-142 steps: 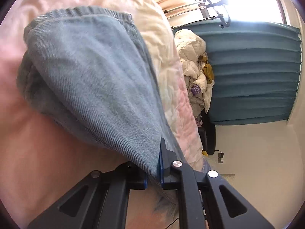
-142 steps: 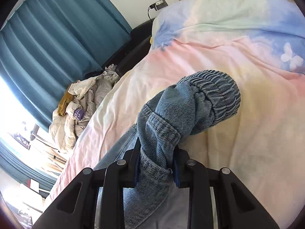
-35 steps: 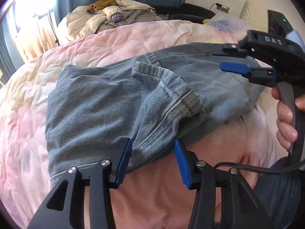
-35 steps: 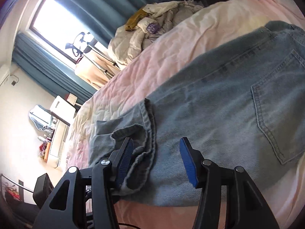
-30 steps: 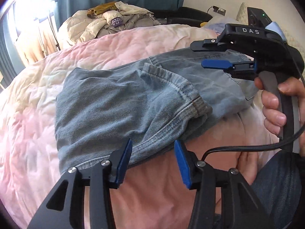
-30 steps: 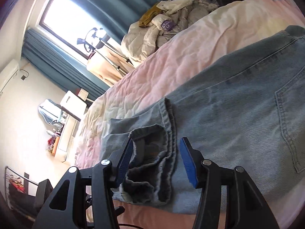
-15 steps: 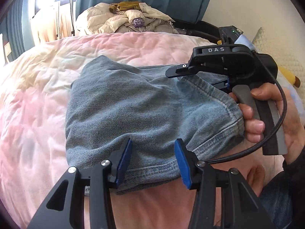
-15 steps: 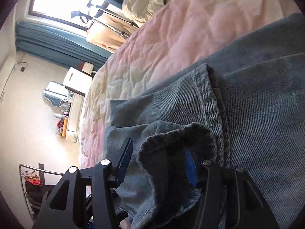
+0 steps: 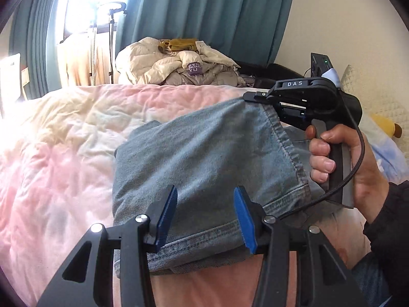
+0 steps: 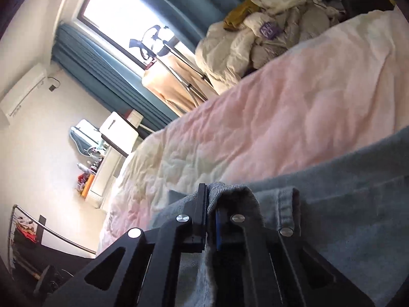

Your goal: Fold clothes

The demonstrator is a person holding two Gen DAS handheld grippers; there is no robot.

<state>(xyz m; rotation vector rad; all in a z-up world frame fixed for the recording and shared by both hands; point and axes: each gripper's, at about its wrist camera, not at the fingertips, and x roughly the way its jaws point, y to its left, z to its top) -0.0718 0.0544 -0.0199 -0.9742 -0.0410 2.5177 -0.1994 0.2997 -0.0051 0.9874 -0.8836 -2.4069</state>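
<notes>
On the pink quilt (image 9: 51, 158), near edge, the jeans (image 9: 204, 153) lie as a partly folded stack. Change over the last second: the right gripper (image 10: 211, 212), which had stood with its jaws spread over the loose hem, has now clamped down on a bunched denim edge; in the left wrist view that edge is lifted and drawn across the stack, toward the right. Half a second ago the denim sat between the pads without being pinched. Judgement: a further fold has begun, the raised layer being carried over the lower one.

Left gripper (image 9: 205, 216): jaws wide apart, blue pads (image 9: 167, 215) either side of the near hem, hovering just above the denim; holding nothing, contact with cloth not certain.

Right gripper: jaws nearly together, cloth pinched between them, fold of denim draped over the right finger. The person's right hand (image 9: 345, 163) squeezes the handle.

Far side: heap of pale clothing (image 9: 176, 64) beyond the bed, teal curtains (image 9: 204, 12) behind.
</notes>
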